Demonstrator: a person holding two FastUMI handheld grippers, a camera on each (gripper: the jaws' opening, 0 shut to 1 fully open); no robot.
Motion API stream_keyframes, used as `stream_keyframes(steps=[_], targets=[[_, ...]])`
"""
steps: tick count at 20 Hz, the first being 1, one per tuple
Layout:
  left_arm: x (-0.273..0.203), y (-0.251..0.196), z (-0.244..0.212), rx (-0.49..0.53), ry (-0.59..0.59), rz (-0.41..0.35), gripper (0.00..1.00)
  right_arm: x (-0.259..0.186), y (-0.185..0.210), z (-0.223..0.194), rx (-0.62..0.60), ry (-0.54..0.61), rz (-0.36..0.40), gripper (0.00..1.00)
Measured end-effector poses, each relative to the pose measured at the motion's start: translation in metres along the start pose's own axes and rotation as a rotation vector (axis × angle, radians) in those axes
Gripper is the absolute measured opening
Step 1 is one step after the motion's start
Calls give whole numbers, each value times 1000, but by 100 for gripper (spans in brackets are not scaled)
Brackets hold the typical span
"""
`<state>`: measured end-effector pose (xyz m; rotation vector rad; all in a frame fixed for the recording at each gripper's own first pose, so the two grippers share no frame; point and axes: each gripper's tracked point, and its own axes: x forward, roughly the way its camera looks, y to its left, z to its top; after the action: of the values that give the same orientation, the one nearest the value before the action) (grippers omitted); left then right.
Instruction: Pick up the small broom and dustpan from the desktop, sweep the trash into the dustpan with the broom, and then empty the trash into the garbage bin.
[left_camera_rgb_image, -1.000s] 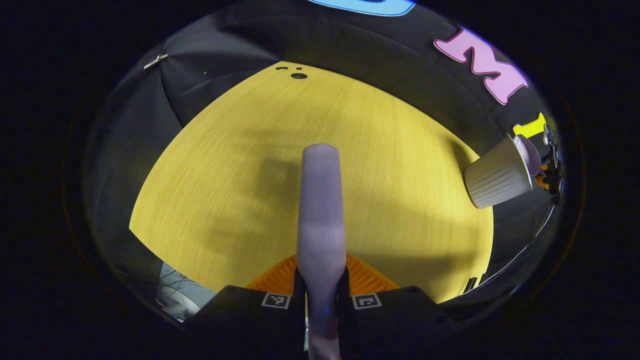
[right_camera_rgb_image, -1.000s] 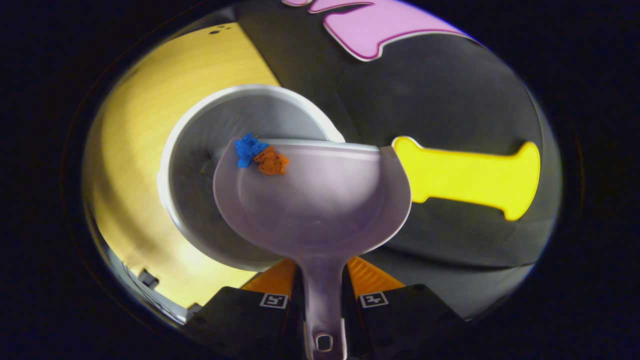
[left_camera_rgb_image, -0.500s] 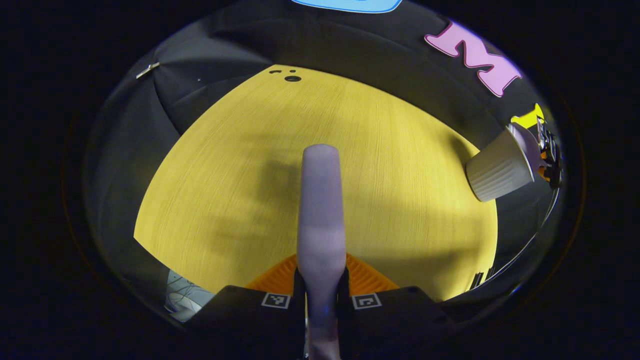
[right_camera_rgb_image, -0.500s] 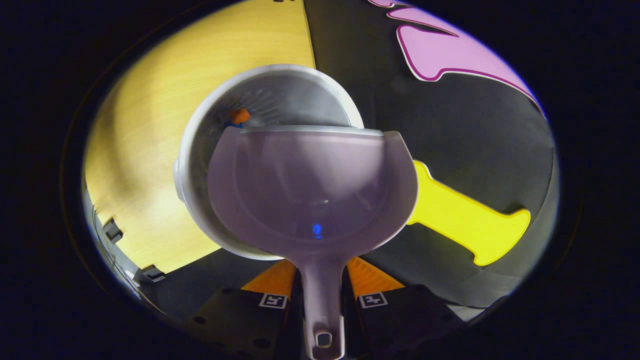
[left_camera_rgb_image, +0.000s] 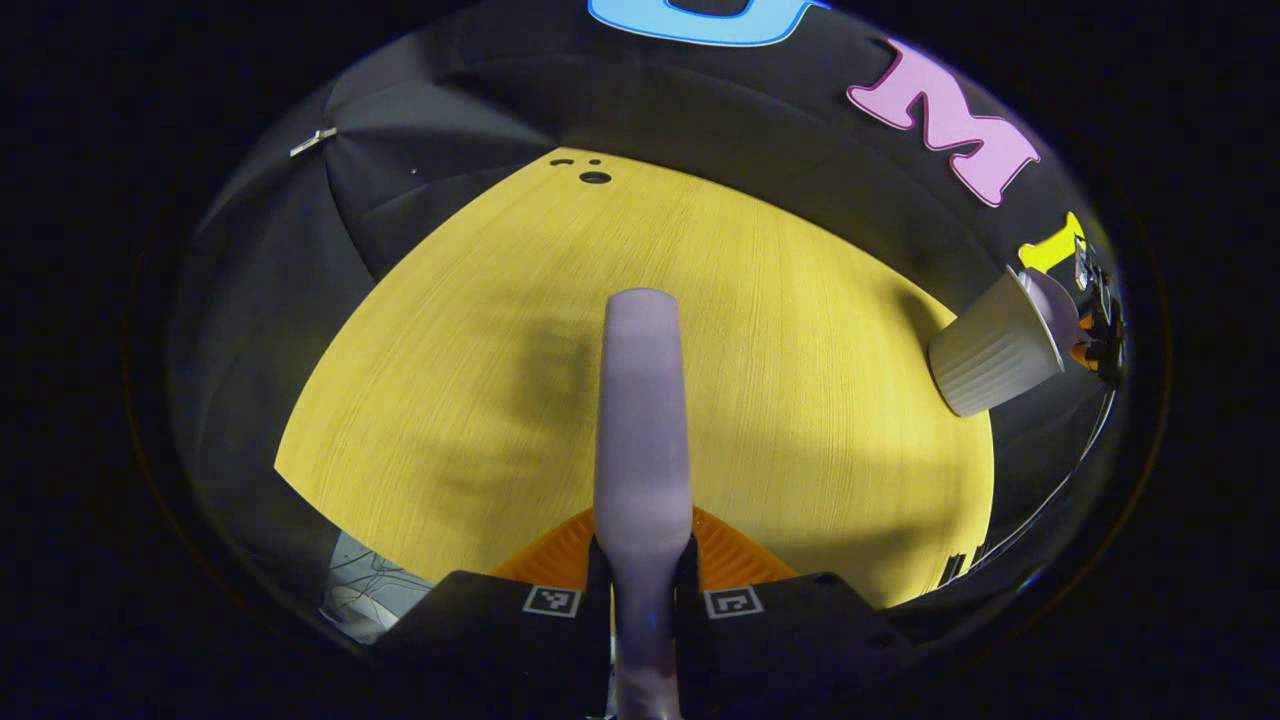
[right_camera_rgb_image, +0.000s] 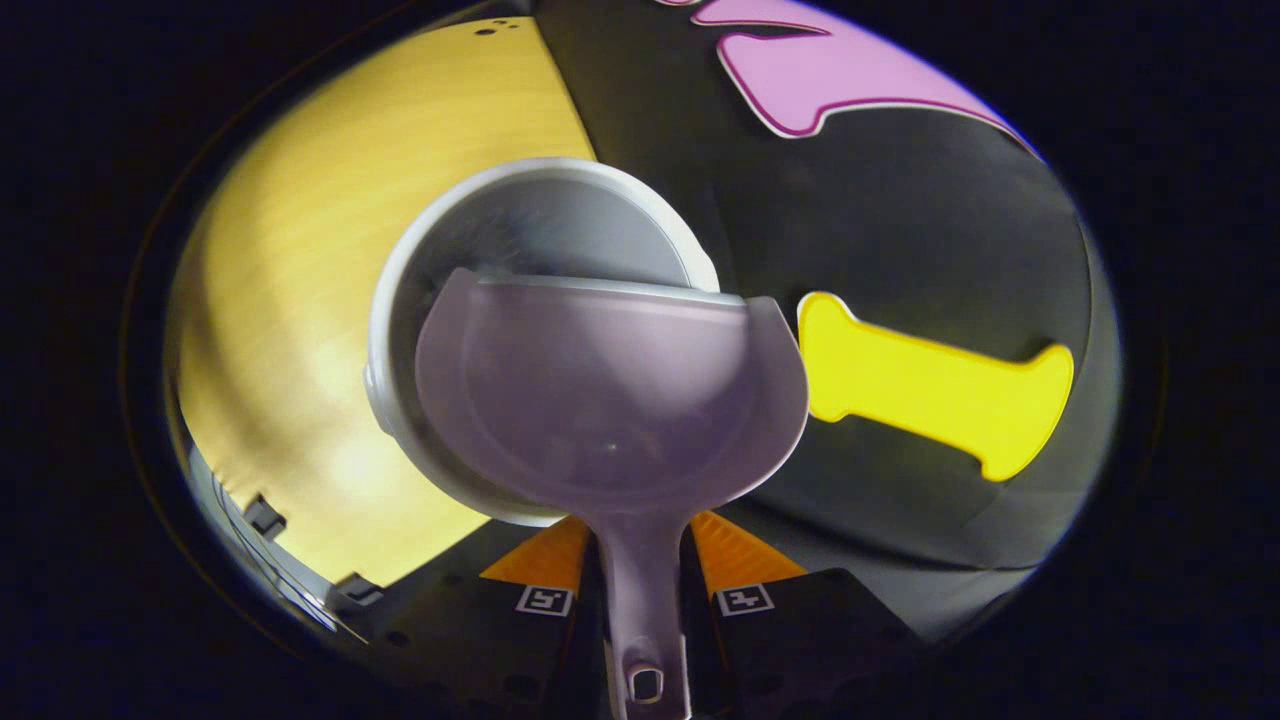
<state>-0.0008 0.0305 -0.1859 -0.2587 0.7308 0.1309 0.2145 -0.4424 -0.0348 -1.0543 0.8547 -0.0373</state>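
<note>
Your right gripper (right_camera_rgb_image: 640, 590) clamps the pale lilac dustpan (right_camera_rgb_image: 610, 400), tipped over the white garbage bin (right_camera_rgb_image: 540, 215); your left gripper (left_camera_rgb_image: 640, 575) grips the lilac broom (left_camera_rgb_image: 642, 400).

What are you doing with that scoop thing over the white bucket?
A person is cleaning up with a gripper in each hand. The right gripper is shut on the handle of the dustpan and holds it tipped over the mouth of the white garbage bin. The pan looks bare, with no scraps on it. The left gripper is shut on the broom, held out above the yellow desktop, away from the bin.
</note>
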Motion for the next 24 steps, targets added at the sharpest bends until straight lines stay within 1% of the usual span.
stream_keyframes(steps=[2, 3, 4, 6, 8, 9, 10, 11, 12, 13, 15, 16, 17, 18, 19, 20, 21, 22, 23, 24], targets=[[-4, -2, 6, 9, -26, 11, 29, -6, 3, -8, 120, -8, 34, 37], [-5, -4, 9, 14, -36, 13, 30, -4, 6, -5, 175, -12, 43, 37], [-8, -6, 11, 20, -44, 10, 29, -5, 9, -4, 225, -16, 46, 37], [-14, -11, 16, 39, -58, 1, 29, -4, 11, -6, 317, -30, 36, 37], [-18, -15, 21, 64, -68, -6, 30, -10, 4, -8, 403, -61, 4, 37], [-21, -18, 24, 76, -76, -10, 31, -17, 5, -14, 445, -63, -4, 34], [-24, -22, 27, 87, -86, -21, 30, -24, 7, -18, 491, -66, -4, 37], [-28, -27, 31, 100, -97, -34, 29, -27, 8, -21, 538, -72, 0, 37], [-29, -31, 33, 115, -107, -46, 29, -32, 8, -24, 584, -81, 5, 41], [-33, -35, 36, 132, -117, -55, 29, -40, 11, -25, 628, -92, 7, 37], [-40, -44, 41, 166, -135, -81, 30, -55, 17, -24, 702, -119, 0, 37], [-43, -48, 42, 182, -140, -95, 29, -62, 19, -23, 732, -133, -8, 37], [-45, -50, 43, 196, -143, -111, 30, -69, 22, -19, 767, -151, -17, 37], [-47, -52, 44, 212, -146, -129, 30, -76, 25, -13, 809, -175, -21, 34], [-49, -54, 45, 228, -150, -143, 30, -83, 30, -5, 850, -192, -14, 37], [-51, -55, 46, 246, -160, -155, 30, -90, 35, 1, 888, -208, -1, 37], [-52, -54, 47, 265, -170, -167, 29, -99, 39, 7, 927, -226, 8, 41], [-51, -54, 47, 278, -181, -180, 30, -106, 44, 14, 958, -242, 18, 37], [-52, -56, 48, 286, -190, -197, 30, -115, 52, 21, 983, -260, 25, 37], [-51, -56, 46, 294, -193, -216, 32, -124, 59, 28, 1002, -277, 31, 37]])
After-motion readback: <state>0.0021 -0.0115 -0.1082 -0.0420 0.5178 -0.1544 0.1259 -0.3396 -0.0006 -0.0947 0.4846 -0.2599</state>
